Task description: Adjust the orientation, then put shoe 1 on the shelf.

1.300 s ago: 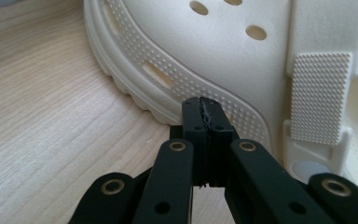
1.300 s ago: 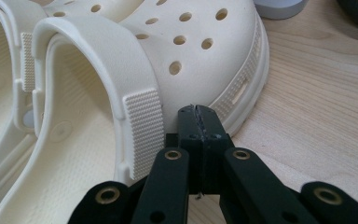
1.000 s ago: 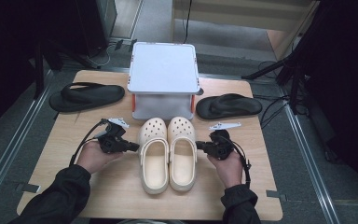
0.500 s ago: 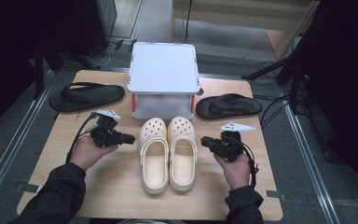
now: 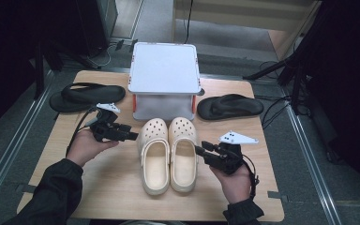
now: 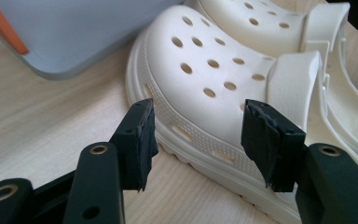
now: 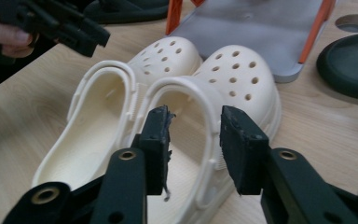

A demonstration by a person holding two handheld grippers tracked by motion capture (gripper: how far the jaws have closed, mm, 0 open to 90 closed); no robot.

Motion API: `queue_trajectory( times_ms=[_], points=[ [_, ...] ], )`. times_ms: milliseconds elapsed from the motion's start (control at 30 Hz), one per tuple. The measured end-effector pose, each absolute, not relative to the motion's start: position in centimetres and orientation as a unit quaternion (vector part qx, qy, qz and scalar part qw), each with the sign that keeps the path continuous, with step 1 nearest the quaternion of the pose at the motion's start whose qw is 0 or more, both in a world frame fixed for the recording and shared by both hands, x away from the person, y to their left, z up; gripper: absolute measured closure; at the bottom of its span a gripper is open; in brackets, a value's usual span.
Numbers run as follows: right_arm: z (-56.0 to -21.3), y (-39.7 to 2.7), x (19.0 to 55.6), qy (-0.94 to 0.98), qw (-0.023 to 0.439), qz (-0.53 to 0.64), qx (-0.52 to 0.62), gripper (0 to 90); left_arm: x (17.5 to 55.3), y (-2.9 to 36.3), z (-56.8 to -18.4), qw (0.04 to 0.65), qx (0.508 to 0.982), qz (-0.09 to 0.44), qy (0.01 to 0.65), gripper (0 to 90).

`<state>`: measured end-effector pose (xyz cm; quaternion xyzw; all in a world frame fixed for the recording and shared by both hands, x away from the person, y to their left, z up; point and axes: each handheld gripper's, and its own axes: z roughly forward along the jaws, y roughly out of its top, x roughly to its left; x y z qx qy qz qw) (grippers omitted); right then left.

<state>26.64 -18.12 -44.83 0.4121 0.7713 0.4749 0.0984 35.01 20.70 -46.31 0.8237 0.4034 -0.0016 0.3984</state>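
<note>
Table (image 5: pixel 122 187) is set with a box (image 5: pixel 165 68), clogs (image 5: pixel 168 150) side by side before it. Left gripper (image 5: pixel 132 136) and right gripper (image 5: pixel 200 149) have just been spreading, nothing pinched. Clogs could be nudged apart if the jaws are swung while withdrawn.

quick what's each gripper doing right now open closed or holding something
Left gripper: open, jaws just opened, holding nothing, beside the left clog.
Right gripper: open, jaws just opened, holding nothing, by the right clog.
</note>
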Motion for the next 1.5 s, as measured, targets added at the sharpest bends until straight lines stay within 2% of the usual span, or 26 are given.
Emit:
queue_trajectory(
  times_ms=[233,467,667,733,900,1067,1167,1200,1500],
  points=[
    [-45.4,-16.9,25.5,0.777,0.083,0.47,0.411,57.0,36.2,21.1,-44.6,0.409,0.819,0.003,0.403,45.4],
    [-45.7,-15.7,24.7,0.783,0.069,0.474,0.396,56.7,37.6,21.8,-42.7,0.422,0.809,0.016,0.409,45.9],
    [-46.4,-14.8,24.8,0.787,0.063,0.472,0.392,54.0,38.9,22.3,-40.8,0.42,0.81,0.034,0.407,49.8],
    [-46.5,-14.4,24.9,0.786,0.062,0.468,0.4,54.3,39.5,22.3,-40.2,0.415,0.813,0.032,0.407,54.5],
    [-46.5,-14.0,25.0,0.783,0.061,0.468,0.404,54.6,40.8,21.8,-38.6,0.408,0.819,0.045,0.402,57.8],
    [-46.8,-13.7,25.2,0.786,0.06,0.464,0.404,54.6,42.0,21.3,-36.8,0.412,0.822,0.054,0.389,64.8],
    [-46.9,-13.5,25.4,0.786,0.06,0.463,0.405,54.5,43.0,20.8,-35.9,0.403,0.829,0.07,0.382,70.5],
    [-46.9,-13.4,25.4,0.787,0.061,0.463,0.404,54.4,43.4,20.7,-35.5,0.4,0.831,0.073,0.38,75.3],
    [-47.3,-12.8,25.9,0.786,0.058,0.462,0.406,53.8,46.5,19.0,-35.0,0.386,0.833,0.088,0.386,89.2]
  ],
)
